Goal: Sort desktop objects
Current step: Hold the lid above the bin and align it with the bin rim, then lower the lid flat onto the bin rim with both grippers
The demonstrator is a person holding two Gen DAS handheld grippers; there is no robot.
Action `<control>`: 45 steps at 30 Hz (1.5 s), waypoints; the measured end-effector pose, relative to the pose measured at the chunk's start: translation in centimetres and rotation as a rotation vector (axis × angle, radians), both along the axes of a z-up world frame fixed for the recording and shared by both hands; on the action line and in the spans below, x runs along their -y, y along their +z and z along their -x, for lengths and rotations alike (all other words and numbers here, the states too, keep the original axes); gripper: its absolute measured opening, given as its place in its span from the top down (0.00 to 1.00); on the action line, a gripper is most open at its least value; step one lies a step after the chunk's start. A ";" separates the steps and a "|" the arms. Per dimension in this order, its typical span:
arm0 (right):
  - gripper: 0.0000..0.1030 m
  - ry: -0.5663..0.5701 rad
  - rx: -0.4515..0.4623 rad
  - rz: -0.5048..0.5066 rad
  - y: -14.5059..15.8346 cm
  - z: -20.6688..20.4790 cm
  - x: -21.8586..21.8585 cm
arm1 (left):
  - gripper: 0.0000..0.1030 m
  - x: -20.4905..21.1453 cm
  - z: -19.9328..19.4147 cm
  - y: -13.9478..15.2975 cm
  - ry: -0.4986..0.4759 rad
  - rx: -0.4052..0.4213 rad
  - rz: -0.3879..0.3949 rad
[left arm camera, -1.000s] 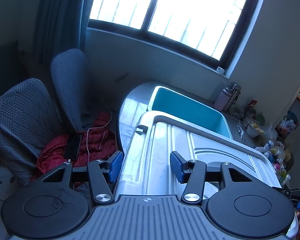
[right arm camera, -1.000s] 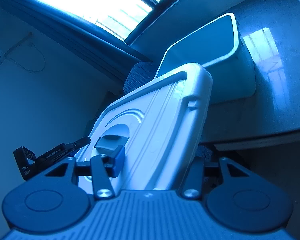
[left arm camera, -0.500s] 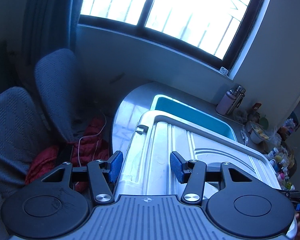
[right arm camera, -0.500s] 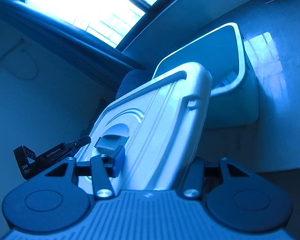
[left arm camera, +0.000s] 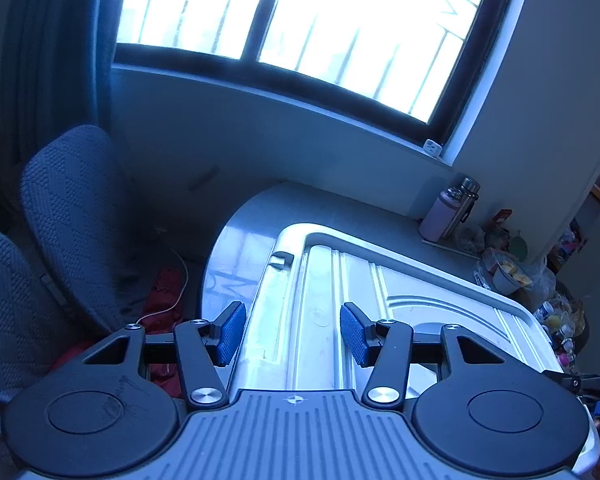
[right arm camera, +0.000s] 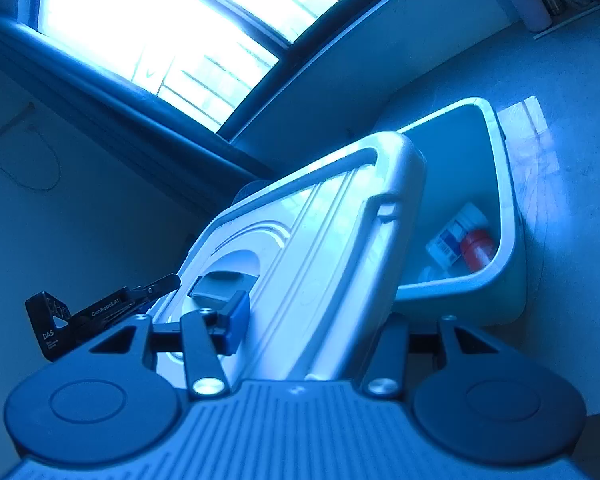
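Note:
A white plastic lid (left arm camera: 324, 280) with ribs and a recessed handle is held tilted between both grippers. My left gripper (left arm camera: 292, 334) is shut on one rim of it, one blue pad against the side and the other on top. My right gripper (right arm camera: 316, 324) is shut on the opposite rim beside the handle recess (right arm camera: 224, 280); its lower finger is hidden under the lid. In the right wrist view the open teal bin (right arm camera: 504, 200) stands on the table just beyond the lid, with a red-capped bottle (right arm camera: 460, 244) lying inside. In the left wrist view the lid hides the bin.
The bin stands on a rounded grey table (left arm camera: 252, 232). Two flasks (left arm camera: 448, 216) and a heap of small items (left arm camera: 508, 272) sit along its far right side. Two grey chairs (left arm camera: 72, 216) and a red cloth (left arm camera: 164, 292) on the floor are to the left, below the window.
Both grippers carried the lid forward over the bin. In the left wrist view the bin's opening has slipped under the lid; in the right wrist view the bin is closer and its contents show.

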State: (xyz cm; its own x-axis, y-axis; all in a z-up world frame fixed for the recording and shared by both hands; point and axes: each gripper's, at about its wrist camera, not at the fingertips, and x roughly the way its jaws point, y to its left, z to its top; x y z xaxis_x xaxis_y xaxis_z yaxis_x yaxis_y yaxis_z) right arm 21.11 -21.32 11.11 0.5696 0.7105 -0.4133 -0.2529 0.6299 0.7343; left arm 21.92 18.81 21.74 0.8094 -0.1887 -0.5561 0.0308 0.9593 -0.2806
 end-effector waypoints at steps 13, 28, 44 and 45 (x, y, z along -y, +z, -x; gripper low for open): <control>0.52 -0.004 -0.018 0.022 -0.3 -5.6 1.3 | 0.48 0.7 -4.9 -1.3 0.005 -0.019 0.014; 0.51 0.009 -0.045 0.051 -1.7 -13.0 3.9 | 0.48 3.5 -11.6 -3.9 0.026 -0.056 0.019; 0.46 0.050 -0.087 0.207 -3.3 -15.8 1.4 | 0.54 3.4 -14.7 -8.4 0.045 -0.119 -0.006; 0.44 0.043 -0.089 0.220 -3.1 -15.9 1.3 | 0.54 3.4 -14.8 -8.5 0.045 -0.122 -0.006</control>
State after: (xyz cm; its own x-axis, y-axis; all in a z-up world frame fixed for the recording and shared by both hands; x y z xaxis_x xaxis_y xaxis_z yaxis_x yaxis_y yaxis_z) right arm 36.99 -22.60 8.02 0.4951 0.6208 -0.6079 -0.2238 0.7672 0.6011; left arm 36.75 15.44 13.25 0.7435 -0.1499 -0.6517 -0.0464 0.9606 -0.2739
